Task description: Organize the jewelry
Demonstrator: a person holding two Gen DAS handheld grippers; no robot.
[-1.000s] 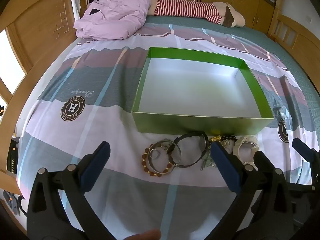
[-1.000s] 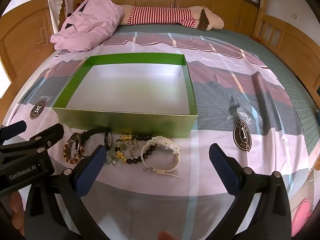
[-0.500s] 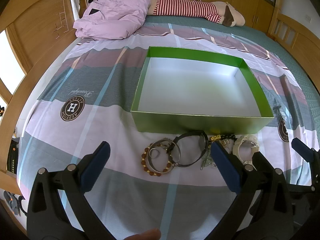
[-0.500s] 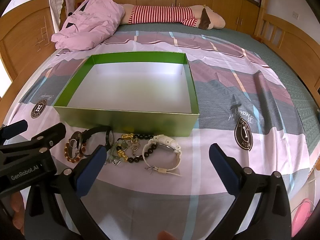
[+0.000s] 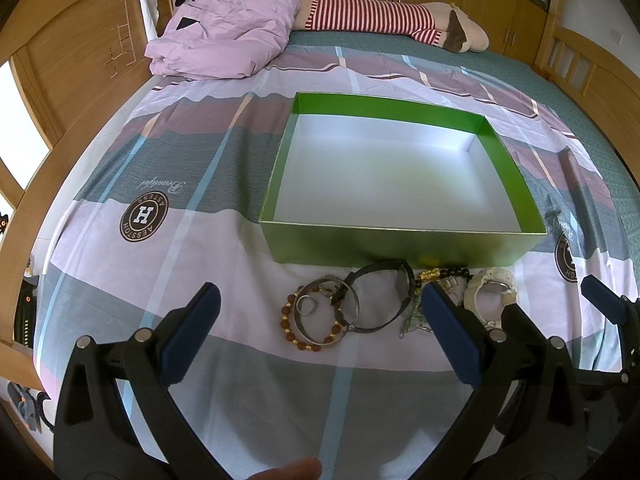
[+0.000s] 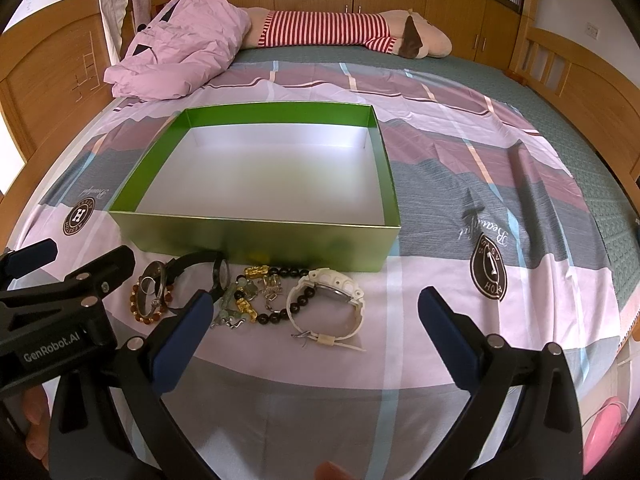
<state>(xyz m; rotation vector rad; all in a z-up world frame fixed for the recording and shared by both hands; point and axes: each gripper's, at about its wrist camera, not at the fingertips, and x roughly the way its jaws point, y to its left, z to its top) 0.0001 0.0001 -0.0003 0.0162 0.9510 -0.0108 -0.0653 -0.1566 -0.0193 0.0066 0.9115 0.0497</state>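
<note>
Bed [image 6: 500, 128] with patterned sheet carries the open green box [image 6: 256, 240], empty, its near wall facing the jewellery so pieces need only a short lift over it. Left tongs [image 5: 320, 332] and right tongs [image 6: 316, 328] hover spread wide, grasping nothing, flanking the cluster. White watch [image 6: 326, 304] lies rightmost; beaded bracelet [image 5: 308, 320] leftmost, on the sheet just before the box.
</note>
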